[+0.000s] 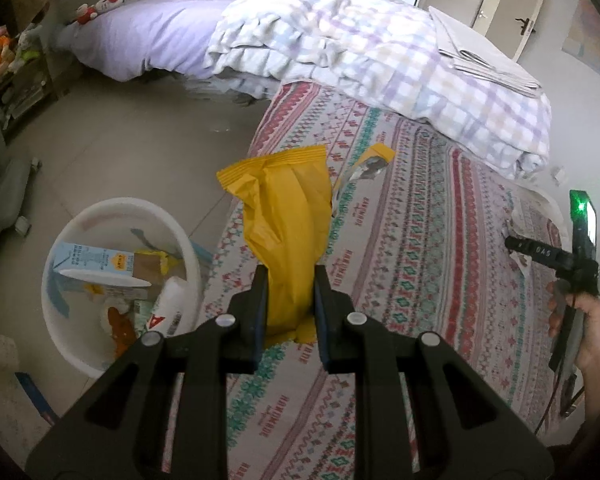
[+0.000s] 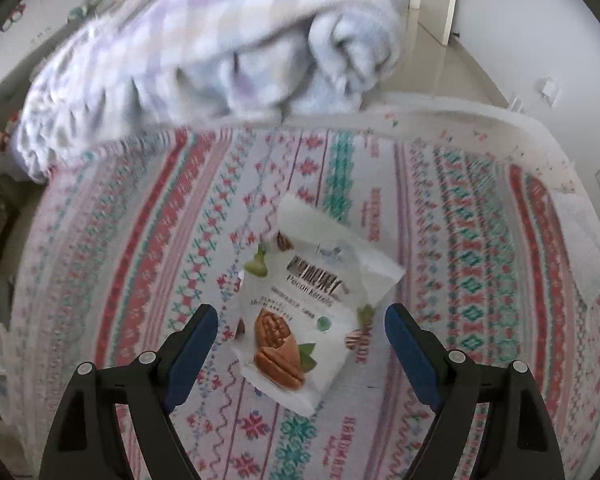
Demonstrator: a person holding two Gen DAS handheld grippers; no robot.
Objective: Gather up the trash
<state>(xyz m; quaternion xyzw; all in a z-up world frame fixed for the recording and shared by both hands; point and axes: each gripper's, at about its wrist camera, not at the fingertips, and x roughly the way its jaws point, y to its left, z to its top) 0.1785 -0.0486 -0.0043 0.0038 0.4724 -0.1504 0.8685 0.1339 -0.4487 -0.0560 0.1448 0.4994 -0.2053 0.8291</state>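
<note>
My left gripper [image 1: 290, 280] is shut on a yellow snack bag [image 1: 288, 216] and holds it above the patterned bedspread [image 1: 420, 260] near the bed's edge. A second small yellow and silver wrapper [image 1: 366, 168] lies on the bedspread behind it. A white bin [image 1: 80, 216] with several pieces of trash stands on the floor to the left. My right gripper [image 2: 300, 320] is open, with its jaws on either side of a white pecan packet [image 2: 312, 304] that lies flat on the bedspread [image 2: 480, 280]. The right gripper also shows at the right edge of the left wrist view [image 1: 540, 250].
A rumpled checked duvet [image 1: 360, 52] lies on the bed behind the wrappers; it also shows in the right wrist view [image 2: 200, 52]. Folded papers [image 1: 484, 56] rest on it. Plush toys [image 1: 96, 8] sit on the purple sheet. Tiled floor [image 1: 132, 140] lies left of the bed.
</note>
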